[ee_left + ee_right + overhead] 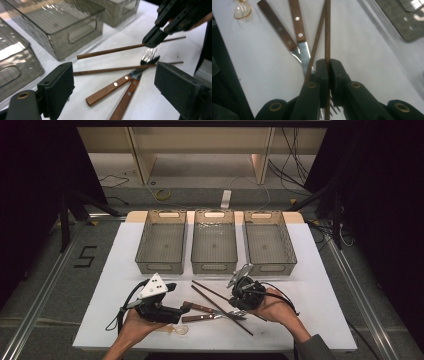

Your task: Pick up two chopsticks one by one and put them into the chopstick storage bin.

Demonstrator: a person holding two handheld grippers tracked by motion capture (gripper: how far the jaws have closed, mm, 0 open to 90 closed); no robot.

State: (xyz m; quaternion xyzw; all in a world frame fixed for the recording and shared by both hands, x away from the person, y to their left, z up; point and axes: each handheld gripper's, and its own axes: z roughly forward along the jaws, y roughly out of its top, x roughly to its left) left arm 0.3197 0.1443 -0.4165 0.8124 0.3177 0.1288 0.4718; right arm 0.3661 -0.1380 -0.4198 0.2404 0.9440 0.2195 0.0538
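Held stick: my right tongs are clamped on one thin dark wooden chopstick, lower centre of the right gripper view, pinched near one end so it lifts clear.
Second chopstick: lying on the white desk, crossing the wood-handled fork and knife.
Left tongs: gaping wide, holding nothing, hovering over the cutlery handles.
Three grey bins: upper centre of the high view, likely for sorting, I judge.

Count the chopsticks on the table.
2. One chopstick is clamped in the right gripper; the other chopstick lies on the table across the fork. None looks hidden.
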